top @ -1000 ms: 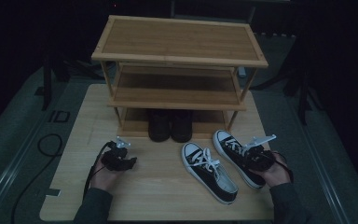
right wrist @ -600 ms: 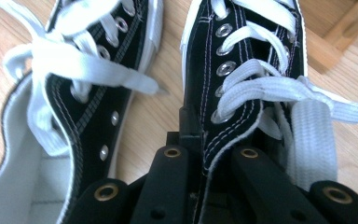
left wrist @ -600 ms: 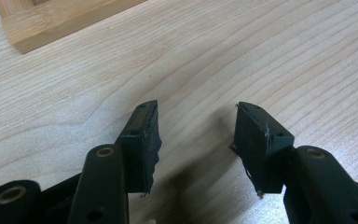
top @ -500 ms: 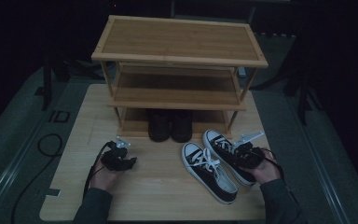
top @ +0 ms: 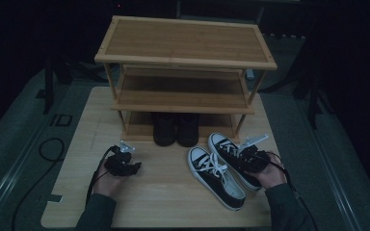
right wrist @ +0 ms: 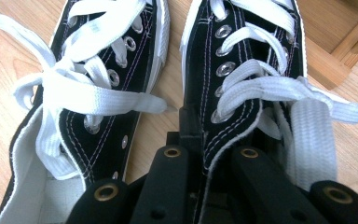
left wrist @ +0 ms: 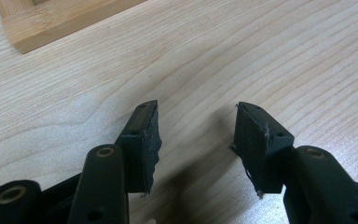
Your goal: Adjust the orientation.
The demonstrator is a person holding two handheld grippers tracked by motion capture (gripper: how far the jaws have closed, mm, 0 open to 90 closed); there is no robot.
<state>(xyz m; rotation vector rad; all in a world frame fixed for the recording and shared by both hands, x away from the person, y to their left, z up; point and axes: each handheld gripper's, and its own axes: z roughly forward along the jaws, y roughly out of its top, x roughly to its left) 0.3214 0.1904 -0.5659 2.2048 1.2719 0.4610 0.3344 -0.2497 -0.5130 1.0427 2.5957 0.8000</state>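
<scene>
Two black sneakers with white laces lie side by side at the table's front right. In the high view my right gripper point(top: 241, 155) is shut on the right sneaker point(top: 224, 147). The right gripper view shows its jaws point(right wrist: 209, 149) clamped on that sneaker's point(right wrist: 242, 60) near side wall by the eyelets, one finger inside the shoe. The other sneaker point(top: 217, 178) point(right wrist: 98, 93) lies just left of it, close alongside. My left gripper point(top: 124, 155) rests at the front left of the table, open, with bare wood between its jaws point(left wrist: 196, 135).
A three-tier bamboo shoe rack point(top: 183, 43) stands at the back of the wooden table point(top: 86, 144); its foot point(left wrist: 51, 23) lies ahead of the left gripper. A pair of black boots point(top: 176, 130) sits under the lowest shelf. A cable point(top: 48, 149) loops on the floor at left.
My right gripper has carried the right sneaker left and slightly toward the rack, closing the gap to the other sneaker. The left gripper has stayed put.
</scene>
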